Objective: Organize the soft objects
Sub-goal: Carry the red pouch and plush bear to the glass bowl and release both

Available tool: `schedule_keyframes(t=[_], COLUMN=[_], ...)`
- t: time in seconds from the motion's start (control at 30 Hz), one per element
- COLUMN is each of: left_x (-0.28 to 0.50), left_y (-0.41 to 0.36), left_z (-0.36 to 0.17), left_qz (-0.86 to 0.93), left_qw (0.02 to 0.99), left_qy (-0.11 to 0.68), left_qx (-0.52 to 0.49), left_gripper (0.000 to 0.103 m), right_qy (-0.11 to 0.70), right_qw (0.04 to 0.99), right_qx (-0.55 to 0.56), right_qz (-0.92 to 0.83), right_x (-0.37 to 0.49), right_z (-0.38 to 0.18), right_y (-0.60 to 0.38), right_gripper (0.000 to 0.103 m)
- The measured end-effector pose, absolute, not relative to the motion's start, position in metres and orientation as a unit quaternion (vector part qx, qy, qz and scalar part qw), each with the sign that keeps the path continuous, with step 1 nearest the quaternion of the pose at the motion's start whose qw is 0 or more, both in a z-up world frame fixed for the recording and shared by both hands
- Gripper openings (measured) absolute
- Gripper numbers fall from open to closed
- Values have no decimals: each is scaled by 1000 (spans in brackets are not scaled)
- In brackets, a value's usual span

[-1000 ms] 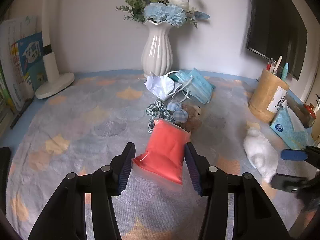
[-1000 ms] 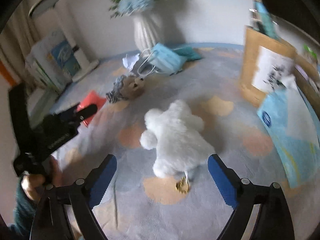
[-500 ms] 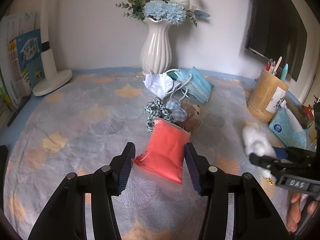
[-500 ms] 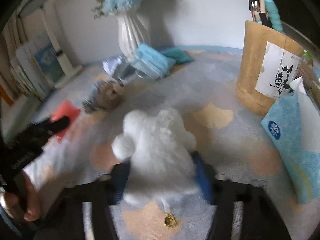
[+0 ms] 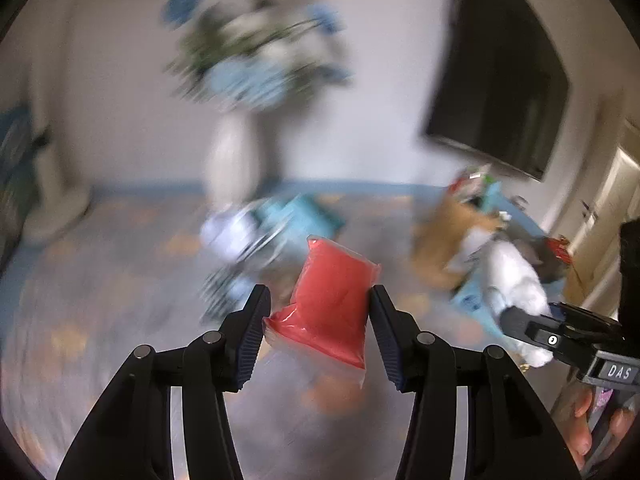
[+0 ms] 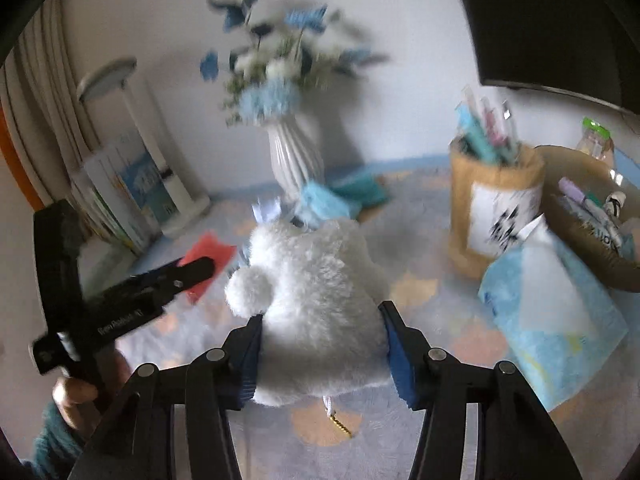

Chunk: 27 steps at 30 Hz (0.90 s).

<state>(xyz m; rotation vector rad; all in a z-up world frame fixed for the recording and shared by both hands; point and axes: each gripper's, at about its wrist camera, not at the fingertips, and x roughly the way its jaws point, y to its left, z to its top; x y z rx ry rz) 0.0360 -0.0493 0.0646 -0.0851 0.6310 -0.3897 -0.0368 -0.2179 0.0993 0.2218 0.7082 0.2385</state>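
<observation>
We now have both soft things off the patterned grey-blue tablecloth, where a second ago they lay flat on it. Our left gripper keeps its narrow clamp on the flat red plastic-wrapped pouch, raised in front of the ribbed white ceramic vase. Our right gripper, wide open a second ago, has closed halfway and now squeezes the fluffy white plush toy between its blue pads, right of the vase. With both grips secure, we judge the carry to a sorting spot can begin.
</observation>
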Motion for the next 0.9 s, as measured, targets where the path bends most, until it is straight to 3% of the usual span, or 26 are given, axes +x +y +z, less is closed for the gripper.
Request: schedule_keyframes(t=[0.43, 0.83, 0.9], left_x=[103, 154, 158], left_y=[-214, -360, -368], left_z=[158, 126, 122], left_qz=[-354, -335, -335], left_qw=[886, 877, 875], left_qy=[289, 345, 349], left_qx=[-73, -22, -18], left_gripper=[48, 48, 54], right_qy=[277, 327, 327], right_qw=[938, 898, 900], right_qx=[205, 240, 232], right_qz=[-35, -168, -172], right_x=[-40, 20, 25], right_z=[166, 142, 143], right_y=[-392, -516, -520], right_gripper=[53, 54, 64])
